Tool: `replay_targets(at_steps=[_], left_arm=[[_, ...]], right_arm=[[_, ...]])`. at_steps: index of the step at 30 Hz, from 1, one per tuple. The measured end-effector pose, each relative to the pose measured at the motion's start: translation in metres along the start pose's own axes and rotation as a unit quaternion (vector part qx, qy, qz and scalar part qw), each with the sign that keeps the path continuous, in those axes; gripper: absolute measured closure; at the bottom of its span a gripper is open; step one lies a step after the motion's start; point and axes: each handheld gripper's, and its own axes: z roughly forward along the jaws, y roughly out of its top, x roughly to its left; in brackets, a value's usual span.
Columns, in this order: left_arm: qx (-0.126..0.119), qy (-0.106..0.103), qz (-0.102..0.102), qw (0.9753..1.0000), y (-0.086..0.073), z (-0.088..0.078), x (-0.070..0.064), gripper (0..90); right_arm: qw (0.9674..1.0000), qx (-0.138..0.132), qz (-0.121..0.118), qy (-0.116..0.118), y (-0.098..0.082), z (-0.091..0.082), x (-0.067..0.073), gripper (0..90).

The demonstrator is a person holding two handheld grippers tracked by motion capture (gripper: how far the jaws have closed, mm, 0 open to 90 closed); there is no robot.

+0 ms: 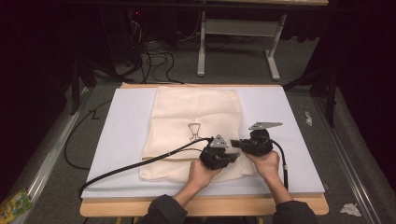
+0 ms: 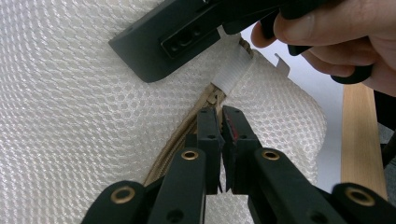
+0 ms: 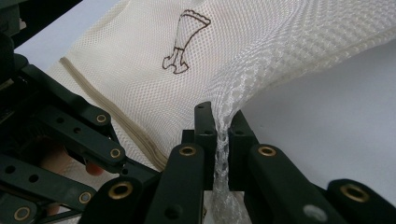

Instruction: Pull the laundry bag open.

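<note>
a cream mesh laundry bag (image 1: 196,123) lies flat on the white foam mat (image 1: 119,135) that covers the wooden table (image 1: 205,206), its far edge near the back of the mat and its near edge toward the person. a small brown drawing (image 1: 194,131) is printed about mid-bag. both hands work at the bag's near right corner, close together.

the left gripper (image 2: 221,122) sits low over the bag's near edge. in the left gripper view its jaws are drawn almost together, tips right at the tan zipper (image 2: 177,140) where it meets a white fabric tab (image 2: 231,74); the zipper pull seems to lie between the tips, though it is too hidden to say the pads press on it. the mesh spreads out on both sides of the jaws, and the right gripper's black body hangs just beyond the tab.

the right gripper (image 3: 223,128) is just beside the left one, at the bag's right edge. its jaws are clamped on a pinch of mesh, which runs down between them and rises from them in a taut ridge, lifting that edge off the mat. the drawing (image 3: 184,41) lies beyond the jaws, and the zipper line (image 3: 116,116) runs to their left.
</note>
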Motion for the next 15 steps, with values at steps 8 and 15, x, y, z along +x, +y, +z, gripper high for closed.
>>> replay_targets(at_steps=[8, 15], left_arm=[[0.004, 0.001, 0.008, 1.0000, 0.0007, -0.0038, -0.0016, 86.6], [0.013, 0.003, 0.015, 0.9998, 0.0000, -0.0062, -0.0023, 86.8]], right_arm=[[1.0000, 0.002, -0.007, 0.000, -0.0017, -0.0029, -0.0016, 87.9], [0.9999, 0.006, -0.013, 0.000, -0.0032, -0.0029, -0.0021, 87.9]])
